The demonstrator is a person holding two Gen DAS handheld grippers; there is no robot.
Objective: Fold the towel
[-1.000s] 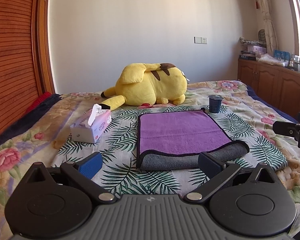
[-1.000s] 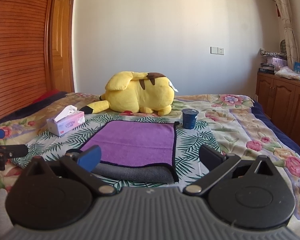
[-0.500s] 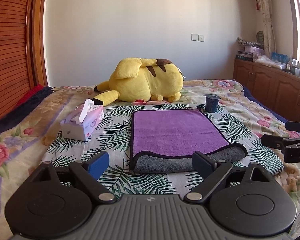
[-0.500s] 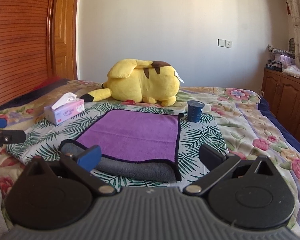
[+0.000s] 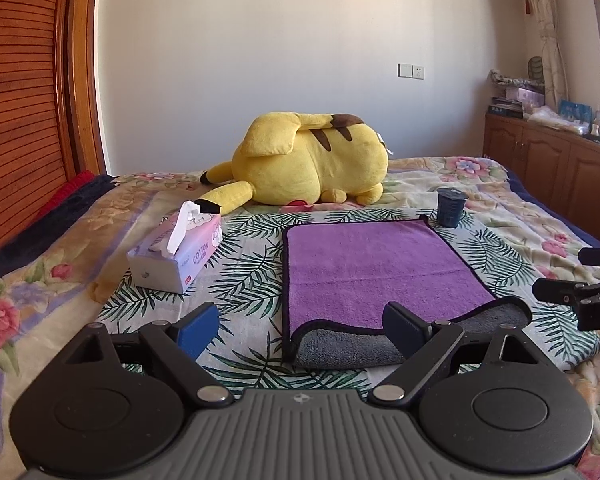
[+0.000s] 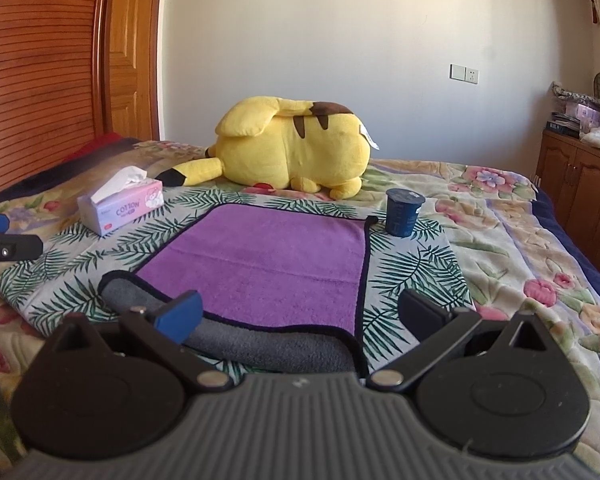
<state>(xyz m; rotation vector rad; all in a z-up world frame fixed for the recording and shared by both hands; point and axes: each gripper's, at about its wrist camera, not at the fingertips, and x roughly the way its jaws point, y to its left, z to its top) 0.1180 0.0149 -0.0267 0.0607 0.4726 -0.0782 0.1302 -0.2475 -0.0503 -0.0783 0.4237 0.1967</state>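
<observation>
A purple towel (image 5: 376, 268) with a grey underside and black trim lies folded on the leaf-print bedspread; its near edge bulges up grey. It also shows in the right wrist view (image 6: 268, 264). My left gripper (image 5: 300, 326) is open and empty, just short of the towel's near left corner. My right gripper (image 6: 300, 314) is open and empty, just short of the towel's near edge. Each gripper's tip shows at the edge of the other's view.
A yellow plush toy (image 5: 312, 164) lies behind the towel. A tissue box (image 5: 178, 254) stands to the left. A dark blue cup (image 5: 451, 207) stands at the towel's far right corner. Wooden cabinets (image 5: 560, 172) line the right wall, a wooden wardrobe (image 5: 20, 100) the left.
Both grippers have drawn back a little and shifted; the towel sits lower and farther right in the left view. The towel has not moved. Both stay open.
</observation>
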